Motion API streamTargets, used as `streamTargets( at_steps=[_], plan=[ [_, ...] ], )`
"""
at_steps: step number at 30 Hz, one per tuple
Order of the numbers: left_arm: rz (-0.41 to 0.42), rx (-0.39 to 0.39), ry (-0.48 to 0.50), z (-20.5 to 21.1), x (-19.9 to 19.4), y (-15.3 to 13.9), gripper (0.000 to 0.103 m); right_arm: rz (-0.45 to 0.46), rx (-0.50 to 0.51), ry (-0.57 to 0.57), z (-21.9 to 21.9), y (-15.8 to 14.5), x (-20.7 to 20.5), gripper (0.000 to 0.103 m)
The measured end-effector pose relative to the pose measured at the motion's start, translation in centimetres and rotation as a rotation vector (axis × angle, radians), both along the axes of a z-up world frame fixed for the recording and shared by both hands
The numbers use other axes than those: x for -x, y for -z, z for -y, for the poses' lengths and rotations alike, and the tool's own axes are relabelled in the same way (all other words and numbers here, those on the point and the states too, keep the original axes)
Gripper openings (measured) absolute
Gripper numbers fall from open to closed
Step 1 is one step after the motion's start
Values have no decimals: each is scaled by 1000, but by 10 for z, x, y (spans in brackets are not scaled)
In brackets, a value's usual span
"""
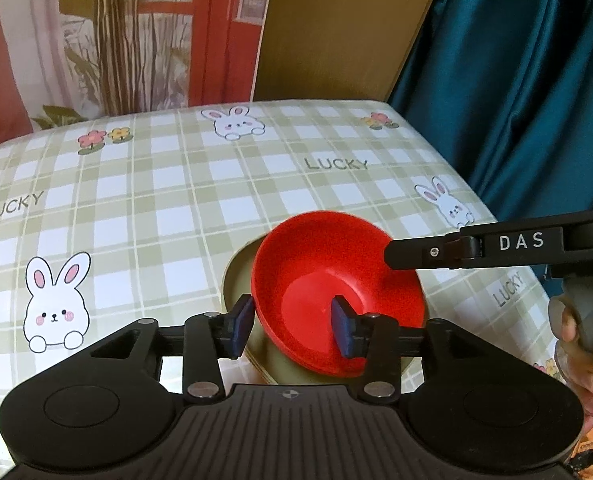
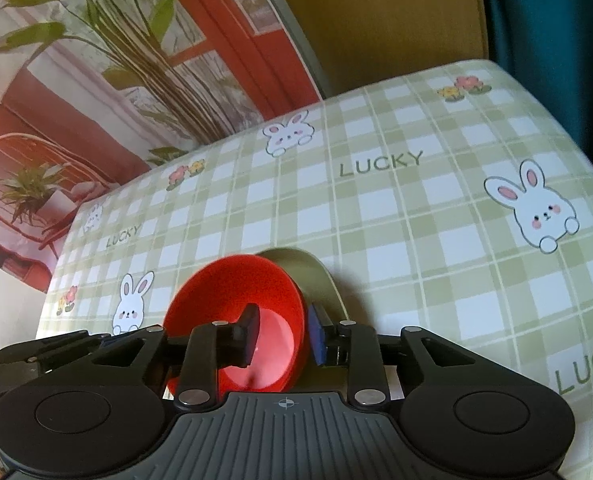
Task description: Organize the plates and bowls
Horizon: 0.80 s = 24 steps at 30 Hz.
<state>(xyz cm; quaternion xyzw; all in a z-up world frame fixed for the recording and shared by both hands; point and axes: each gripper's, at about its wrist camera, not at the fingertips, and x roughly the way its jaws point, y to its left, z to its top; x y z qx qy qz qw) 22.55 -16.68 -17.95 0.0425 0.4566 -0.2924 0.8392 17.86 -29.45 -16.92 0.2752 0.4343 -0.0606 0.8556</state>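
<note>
A red bowl [image 1: 328, 276] sits tilted on an olive-green plate [image 1: 236, 280] on the checked tablecloth. My left gripper [image 1: 292, 330] straddles the bowl's near-left rim, one blue pad [image 1: 342, 330] inside the bowl and the other pad outside; the gap looks wider than the rim. My right gripper [image 2: 282, 334] straddles the red bowl's [image 2: 232, 292] right rim, one pad inside and one outside, close on the wall. The green plate [image 2: 316, 276] shows behind the bowl. The right gripper's finger [image 1: 424, 254] reaches over the bowl's right edge in the left wrist view.
The table [image 1: 176, 200] has a green checked cloth with bunnies and "LUCKY" print. A teal curtain [image 1: 516, 80] hangs at the right, and a printed wall backdrop with plants [image 2: 96, 80] stands behind the far edge.
</note>
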Motion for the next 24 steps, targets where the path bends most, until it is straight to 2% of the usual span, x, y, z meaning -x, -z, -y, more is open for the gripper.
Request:
streamTargets(
  at_steps=[4,8,13,14,16,18,21,24],
  plan=[
    [41,14,9,-2,6,-10,45,36,62,-9,-5,-12,2,29],
    [122,14,-14,-9,12,-27,48,94,136,-26,-10,-31,4,34],
    [260,11,-59,-27,22,-61,60,193,200,-50,-21,-63,7,63],
    [296,11,-67,-31,24,-70,62,215,216,-56,-25,-71,8,66],
    [365,12,-86,-39,30,-86,75,259,236,-64,-29,-86,9,83],
    [428,10,-127,-49,36,-103,84,305,256,-60,-34,-100,12,94],
    [480,33,-179,-65,43,-125,86,355,280,-52,-43,-118,17,97],
    [487,60,-220,-78,47,-143,87,392,298,-34,-51,-132,23,103]
  ],
)
